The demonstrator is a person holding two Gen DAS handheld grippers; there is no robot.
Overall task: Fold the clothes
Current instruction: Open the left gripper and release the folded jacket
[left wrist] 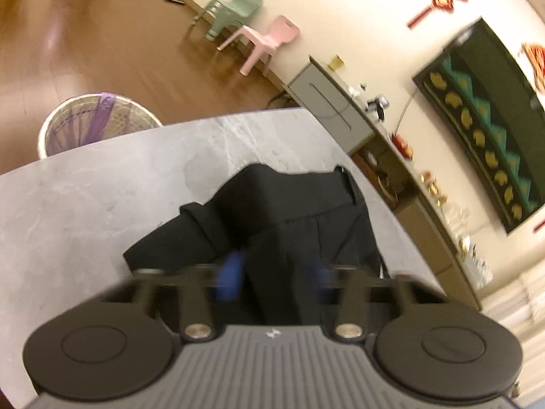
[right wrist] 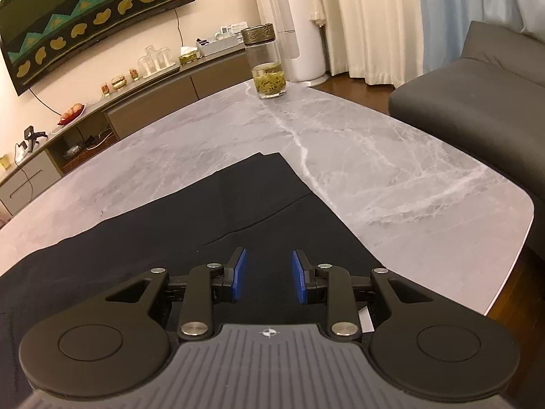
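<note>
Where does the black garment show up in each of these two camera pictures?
Left wrist view: the black garment lies bunched at lower centre, just beyond the left gripper.
Right wrist view: it lies flat across the lower left, under the right gripper.
Shared landmark: the grey marble tabletop.

Two handheld grippers, both with jaws apart.

The left gripper (left wrist: 276,279) tilts downward, its blue pads (left wrist: 231,277) blurred and set wide, with dark cloth lying in the gap between them; whether they touch it cannot be told. The right gripper (right wrist: 269,274) is held level and sharp in view, its blue pads (right wrist: 241,272) parallel with a clear gap, gripping nothing.
</note>
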